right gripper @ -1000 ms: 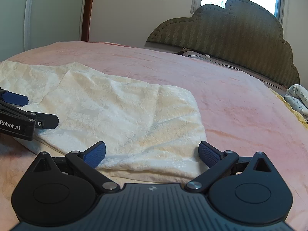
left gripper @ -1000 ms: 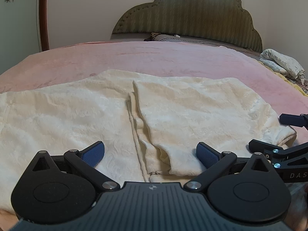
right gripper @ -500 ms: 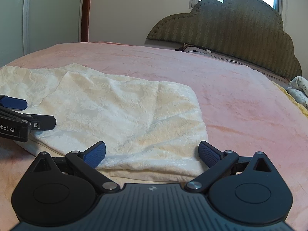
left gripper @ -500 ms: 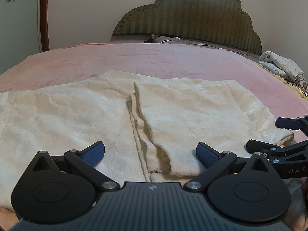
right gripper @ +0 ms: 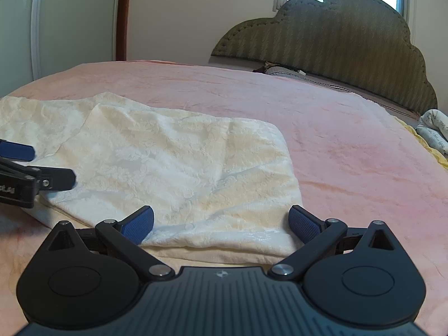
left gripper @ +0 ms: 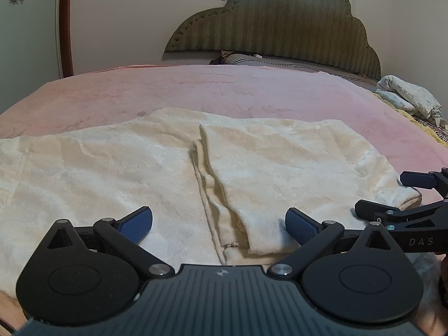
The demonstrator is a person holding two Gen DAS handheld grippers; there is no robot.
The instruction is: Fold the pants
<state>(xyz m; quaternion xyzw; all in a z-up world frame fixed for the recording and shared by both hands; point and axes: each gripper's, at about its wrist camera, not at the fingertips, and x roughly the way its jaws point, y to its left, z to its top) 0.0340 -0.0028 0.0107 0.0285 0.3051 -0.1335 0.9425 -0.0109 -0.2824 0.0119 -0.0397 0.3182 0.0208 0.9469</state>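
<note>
Cream fleece pants (left gripper: pixel 117 173) lie flat on the pink bedspread, with their right part folded over into a double layer (left gripper: pixel 294 168). They also show in the right wrist view (right gripper: pixel 173 168). My left gripper (left gripper: pixel 219 222) is open and empty, just above the near edge of the pants at the fold's corner. My right gripper (right gripper: pixel 221 222) is open and empty at the near edge of the folded layer. Each gripper shows in the other's view, the right one (left gripper: pixel 392 193) at the folded corner and the left one (right gripper: pixel 36 165) at the left edge.
The pink bedspread (left gripper: pixel 224 89) stretches far beyond the pants to a padded green headboard (left gripper: pixel 280 25). A grey pillow (left gripper: pixel 252 58) lies at the head. A bundle of printed white cloth (left gripper: pixel 406 95) sits at the bed's right edge.
Both grippers have drawn back and risen slightly from the pants. The pants lie as before, and both grippers stay open.
</note>
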